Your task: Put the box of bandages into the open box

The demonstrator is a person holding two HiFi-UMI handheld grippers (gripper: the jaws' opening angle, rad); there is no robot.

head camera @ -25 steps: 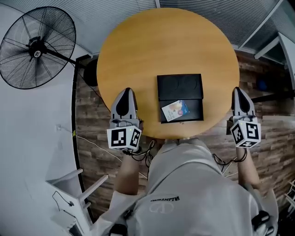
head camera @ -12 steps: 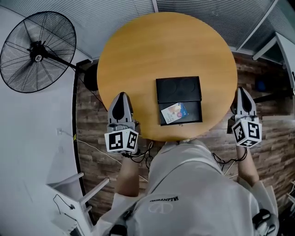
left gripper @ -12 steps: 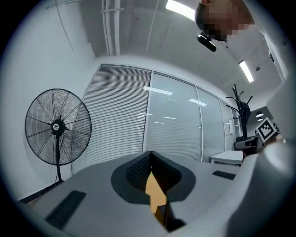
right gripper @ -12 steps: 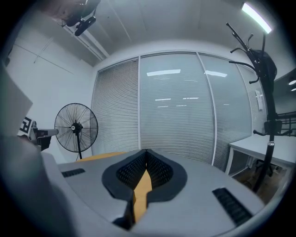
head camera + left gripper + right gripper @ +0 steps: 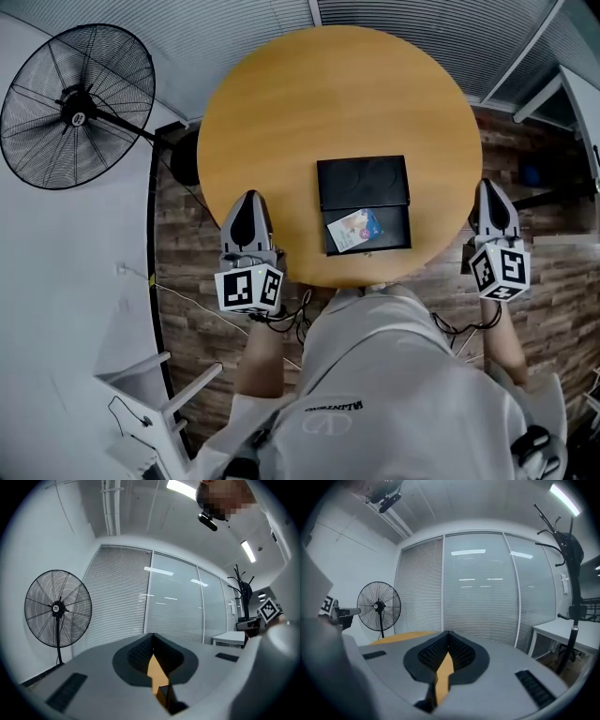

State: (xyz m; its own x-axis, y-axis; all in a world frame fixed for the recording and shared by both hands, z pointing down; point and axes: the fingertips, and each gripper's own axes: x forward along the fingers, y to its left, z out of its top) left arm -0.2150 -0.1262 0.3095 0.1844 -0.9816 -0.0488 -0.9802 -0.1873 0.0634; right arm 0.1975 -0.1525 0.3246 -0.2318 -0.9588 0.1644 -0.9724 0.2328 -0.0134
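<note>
Fan stands beside round wooden table bearing the open box.

The table top is smooth, satin wood. The open box is matt black. The bandage box is printed card. The fan has a black metal wire cage. The floor shows rough-looking wood planks.

The desk was honey-yellow. The open box was black; the bandage box pale with blue and orange print. The left gripper and right gripper were grey, their cubes white with black squares. The fan was black, the floor brown-planked.
</note>
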